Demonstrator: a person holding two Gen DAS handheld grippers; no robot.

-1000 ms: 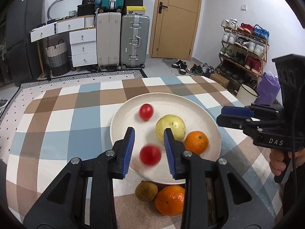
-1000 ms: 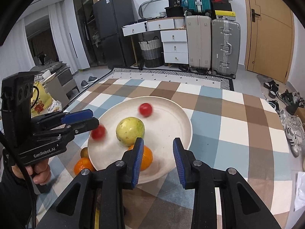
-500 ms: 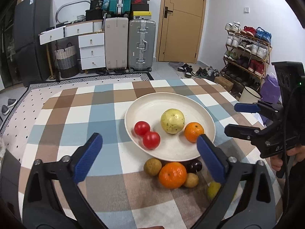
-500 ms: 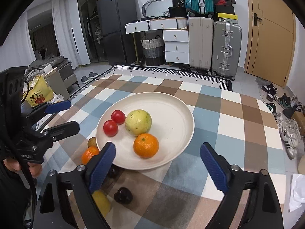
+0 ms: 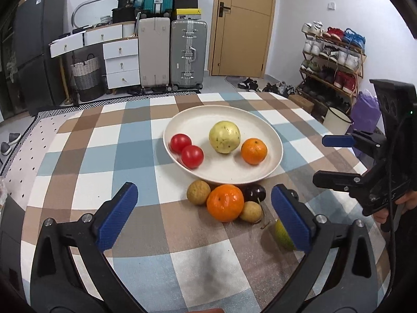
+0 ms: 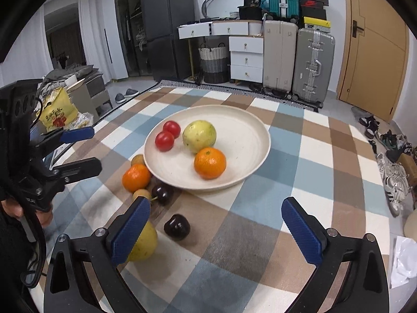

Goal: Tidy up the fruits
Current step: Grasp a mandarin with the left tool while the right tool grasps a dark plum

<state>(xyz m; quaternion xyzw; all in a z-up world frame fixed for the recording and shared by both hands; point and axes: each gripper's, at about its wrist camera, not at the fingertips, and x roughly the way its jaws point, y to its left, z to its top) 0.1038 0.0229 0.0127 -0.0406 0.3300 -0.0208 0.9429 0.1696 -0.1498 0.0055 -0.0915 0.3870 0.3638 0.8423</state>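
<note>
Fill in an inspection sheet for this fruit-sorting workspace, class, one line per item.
Surface: checked tablecloth, flat.
Job's things: plate holds two tomatoes, a guava and an orange; a second orange, brown fruits, two dark cherries and a yellow-green fruit lie off it.
Clutter: nothing seen.
Grippers: left tool and right tool open, empty.
Cables: black cable on the right tool.
Surroundings: suitcases, drawers, shoe rack.
</note>
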